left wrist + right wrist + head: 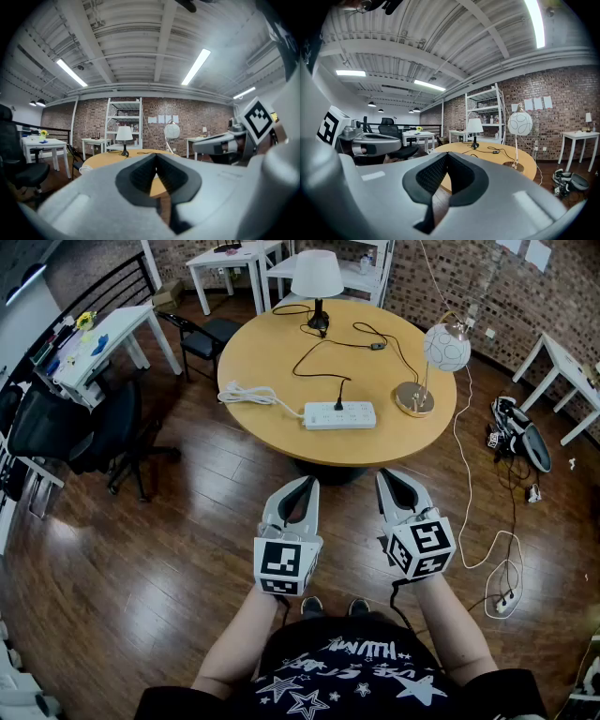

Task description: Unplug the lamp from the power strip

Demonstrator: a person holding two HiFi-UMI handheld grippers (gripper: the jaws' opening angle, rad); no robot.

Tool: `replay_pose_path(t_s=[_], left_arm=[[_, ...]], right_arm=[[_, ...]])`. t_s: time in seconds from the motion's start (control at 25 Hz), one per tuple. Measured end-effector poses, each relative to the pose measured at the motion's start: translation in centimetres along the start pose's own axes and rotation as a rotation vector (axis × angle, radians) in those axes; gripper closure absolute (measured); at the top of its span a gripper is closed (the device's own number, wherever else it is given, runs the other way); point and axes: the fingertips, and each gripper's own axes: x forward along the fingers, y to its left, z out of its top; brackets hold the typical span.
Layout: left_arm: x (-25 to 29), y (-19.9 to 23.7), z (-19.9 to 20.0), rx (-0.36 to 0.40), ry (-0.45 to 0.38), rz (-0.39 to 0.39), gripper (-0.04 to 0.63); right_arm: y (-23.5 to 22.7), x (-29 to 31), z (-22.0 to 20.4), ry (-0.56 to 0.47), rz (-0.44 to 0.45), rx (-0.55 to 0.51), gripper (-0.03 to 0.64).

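A white power strip (339, 415) lies near the front edge of the round wooden table (272, 357), with a black plug (338, 406) seated in it. Its black cord runs back to a small lamp with a white shade (316, 276) at the table's far side. A globe lamp on a brass base (446, 347) stands at the right. Both grippers hover over the floor in front of the table, short of its edge. My left gripper (307, 486) is shut and empty. My right gripper (390, 480) is shut and empty too. The shaded lamp (124, 134) (475, 125) appears far off in both gripper views.
A white cable (246, 394) trails off the strip to the left. A black office chair (80, 432) and a white desk (103, 334) stand left. Shoes and loose cords (511, 432) lie on the floor at right, near another white table (567, 371).
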Motion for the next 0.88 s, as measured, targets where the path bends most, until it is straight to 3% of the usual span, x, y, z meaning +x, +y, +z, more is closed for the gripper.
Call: replay_pose_path(t_s=[0.52, 0.68, 0.88], left_arm=[[-1.0, 1.5, -0.9, -0.004, 0.027, -0.031, 0.591], [-0.7, 1.6, -1.4, -0.004, 0.037, -0.030, 0.591], [1.1, 3.5, -1.6, -0.004, 0.045, 0.024, 0.591]], right_arm=[[-1.5, -0.8, 0.2, -0.027, -0.098, 0.051, 0.609], [-1.9, -0.3, 0.3, -0.034, -0.096, 0.043, 0.609], [-2.6, 1.9, 1.9, -0.083, -0.048, 0.005, 0.609]])
